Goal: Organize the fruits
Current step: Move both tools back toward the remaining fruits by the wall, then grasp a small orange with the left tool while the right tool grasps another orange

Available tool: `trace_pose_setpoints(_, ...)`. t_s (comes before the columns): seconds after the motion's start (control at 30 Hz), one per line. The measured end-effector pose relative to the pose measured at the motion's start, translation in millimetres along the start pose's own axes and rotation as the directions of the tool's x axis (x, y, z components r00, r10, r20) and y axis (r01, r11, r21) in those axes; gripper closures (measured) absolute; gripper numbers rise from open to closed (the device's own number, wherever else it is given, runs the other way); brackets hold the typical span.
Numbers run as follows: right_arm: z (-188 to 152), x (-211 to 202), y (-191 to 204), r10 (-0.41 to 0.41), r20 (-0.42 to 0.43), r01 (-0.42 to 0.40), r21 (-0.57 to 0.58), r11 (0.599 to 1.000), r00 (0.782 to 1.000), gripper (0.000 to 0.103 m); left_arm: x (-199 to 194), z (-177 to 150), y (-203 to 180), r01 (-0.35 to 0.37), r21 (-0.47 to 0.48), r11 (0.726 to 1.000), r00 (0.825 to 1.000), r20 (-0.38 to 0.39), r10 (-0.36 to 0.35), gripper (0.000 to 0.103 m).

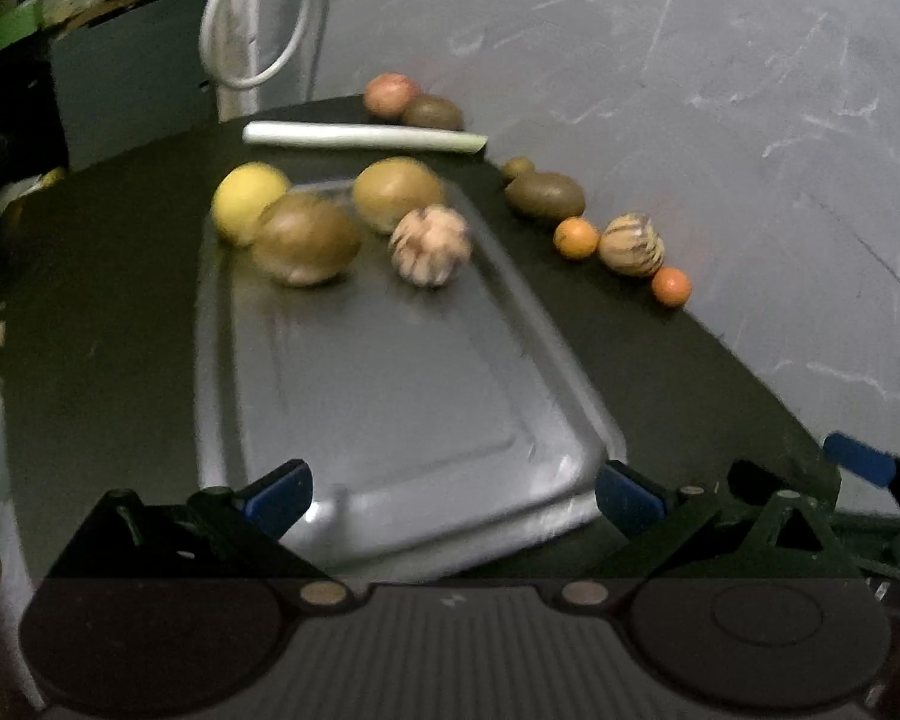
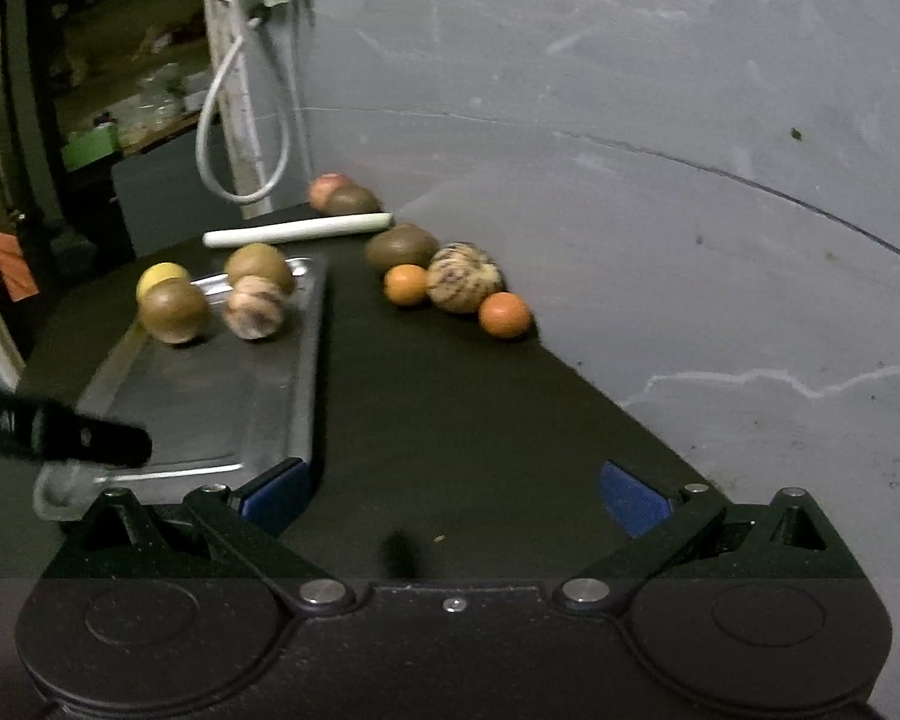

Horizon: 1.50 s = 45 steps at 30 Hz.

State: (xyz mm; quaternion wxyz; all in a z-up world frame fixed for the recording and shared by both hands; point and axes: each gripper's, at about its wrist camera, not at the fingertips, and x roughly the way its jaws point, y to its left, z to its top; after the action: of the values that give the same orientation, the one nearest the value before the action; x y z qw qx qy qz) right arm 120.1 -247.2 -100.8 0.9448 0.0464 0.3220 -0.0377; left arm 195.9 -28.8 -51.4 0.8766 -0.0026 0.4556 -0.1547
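A metal tray (image 1: 402,396) (image 2: 210,408) lies on the black table. At its far end sit a yellow fruit (image 1: 243,204) (image 2: 159,276), two brown fruits (image 1: 306,240) (image 1: 396,192) and a pale striped fruit (image 1: 431,245) (image 2: 253,306). Along the wall lie a brown fruit (image 1: 546,197) (image 2: 401,247), two oranges (image 1: 576,237) (image 1: 671,287) (image 2: 407,284) (image 2: 504,314) and a striped round fruit (image 1: 631,243) (image 2: 463,277). My left gripper (image 1: 453,495) is open over the tray's near end. My right gripper (image 2: 453,495) is open over bare table, right of the tray.
A pale leek stalk (image 1: 363,137) (image 2: 297,229) lies across the far table, with a reddish fruit (image 1: 390,95) (image 2: 329,189) and a brown one (image 1: 432,113) behind it. A grey wall runs along the table's right edge. A white cable loop (image 1: 252,30) hangs at the back.
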Motion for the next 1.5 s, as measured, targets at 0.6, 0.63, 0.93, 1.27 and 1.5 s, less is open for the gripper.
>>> trace_pose_setpoints(0.6,52,89,-9,-0.013,-0.003,0.013,0.055,0.998,1.0,0.003,93,109,-72,0.038,0.432,0.901,0.998,0.034,-0.059,0.001)
trace_pose_setpoints(0.63,53,92,-8,-0.015,-0.004,0.015,0.057,0.998,1.0,0.004,99,112,-75,0.032,0.457,0.889,0.998,0.033,-0.052,0.001)
trace_pose_setpoints(0.93,60,123,-9,-0.07,-0.024,0.071,0.079,0.994,0.997,0.027,137,128,-87,0.056,0.549,0.834,0.998,0.004,-0.069,0.002)
trace_pose_setpoints(1.27,61,141,-7,-0.113,-0.003,0.113,0.093,0.989,0.994,0.05,161,129,-80,0.088,0.482,0.872,0.996,-0.032,-0.083,0.013)
trace_pose_setpoints(1.5,65,150,-6,-0.156,0.013,0.153,0.114,0.982,0.988,0.064,167,132,-77,0.098,0.457,0.884,0.995,-0.032,-0.094,0.028)
